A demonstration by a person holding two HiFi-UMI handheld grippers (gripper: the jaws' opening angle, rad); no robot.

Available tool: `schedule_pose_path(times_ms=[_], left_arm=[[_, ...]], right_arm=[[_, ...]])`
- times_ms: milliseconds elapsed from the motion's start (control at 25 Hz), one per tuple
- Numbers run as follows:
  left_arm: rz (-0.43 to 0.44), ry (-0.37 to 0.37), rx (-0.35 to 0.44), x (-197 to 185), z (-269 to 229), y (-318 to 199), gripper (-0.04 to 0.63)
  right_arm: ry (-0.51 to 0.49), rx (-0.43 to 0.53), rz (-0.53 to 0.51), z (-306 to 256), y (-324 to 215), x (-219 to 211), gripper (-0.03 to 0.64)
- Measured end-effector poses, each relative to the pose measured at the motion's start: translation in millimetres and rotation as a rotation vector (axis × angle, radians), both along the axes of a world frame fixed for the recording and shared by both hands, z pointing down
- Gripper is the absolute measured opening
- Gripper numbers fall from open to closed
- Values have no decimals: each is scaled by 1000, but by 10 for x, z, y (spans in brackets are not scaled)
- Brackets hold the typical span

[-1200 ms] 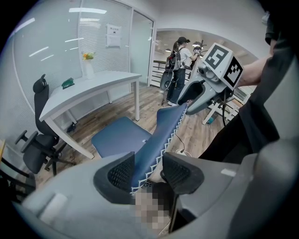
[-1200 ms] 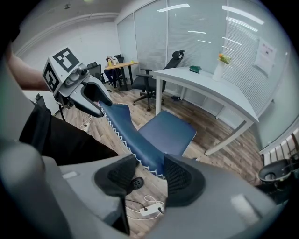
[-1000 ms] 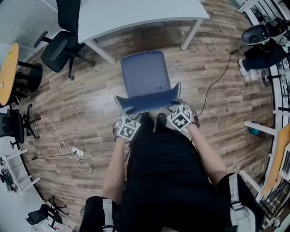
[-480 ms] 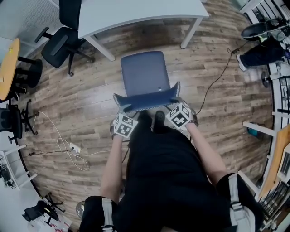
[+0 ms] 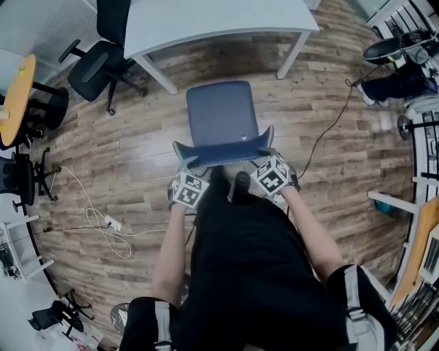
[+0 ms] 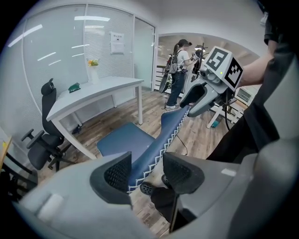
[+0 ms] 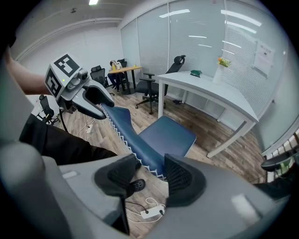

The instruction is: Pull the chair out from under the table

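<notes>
Loosely, open hand-held grippers, left (image 6: 147,169) and right (image 7: 150,173), straddle chair's (image 5: 221,113) back edge; table (image 5: 206,20) apart

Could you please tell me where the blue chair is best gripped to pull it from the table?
Take the backrest's top edge near its corners, coming down from behind the chair. It is thin and upright, on the side away from the table, so the left tongs and right tongs can straddle it.

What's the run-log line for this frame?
chair: clear of table | left gripper: open, straddling backrest top | right gripper: open, straddling backrest top | pull: looks done
</notes>
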State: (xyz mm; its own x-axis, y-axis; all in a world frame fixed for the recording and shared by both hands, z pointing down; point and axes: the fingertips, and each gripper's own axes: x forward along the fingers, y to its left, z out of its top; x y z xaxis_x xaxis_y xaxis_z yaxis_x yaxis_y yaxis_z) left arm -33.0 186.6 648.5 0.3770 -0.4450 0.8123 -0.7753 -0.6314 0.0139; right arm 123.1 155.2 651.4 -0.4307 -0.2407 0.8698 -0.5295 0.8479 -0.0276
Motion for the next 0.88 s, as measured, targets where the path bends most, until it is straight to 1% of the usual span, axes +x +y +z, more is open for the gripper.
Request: schedule_pose_path(times_ms=[280, 400, 480, 600, 680, 800, 880], left_arm=[[11, 6, -36, -8, 3, 2, 195], [3, 8, -46, -7, -18, -13, 201], [-13, 21, -50, 9, -49, -16, 218], [-28, 41, -40, 32, -120, -2, 218], [-40, 53, -30, 31, -169, 15, 218], [-69, 81, -5, 13, -264, 31, 218], [-99, 108, 24, -1, -353, 12, 218]], right_arm=[[-19, -21, -11, -18, 4, -16, 196], [-23, -55, -12, -15, 5, -20, 196], [-26, -80, -17, -25, 10, -14, 196], [-43, -112, -16, -47, 22, -6, 196], [-75, -132, 5, -87, 22, 8, 196], [-179, -165, 64, -257, -6, 13, 196], [-221, -157, 101, -397, -75, 59, 196]])
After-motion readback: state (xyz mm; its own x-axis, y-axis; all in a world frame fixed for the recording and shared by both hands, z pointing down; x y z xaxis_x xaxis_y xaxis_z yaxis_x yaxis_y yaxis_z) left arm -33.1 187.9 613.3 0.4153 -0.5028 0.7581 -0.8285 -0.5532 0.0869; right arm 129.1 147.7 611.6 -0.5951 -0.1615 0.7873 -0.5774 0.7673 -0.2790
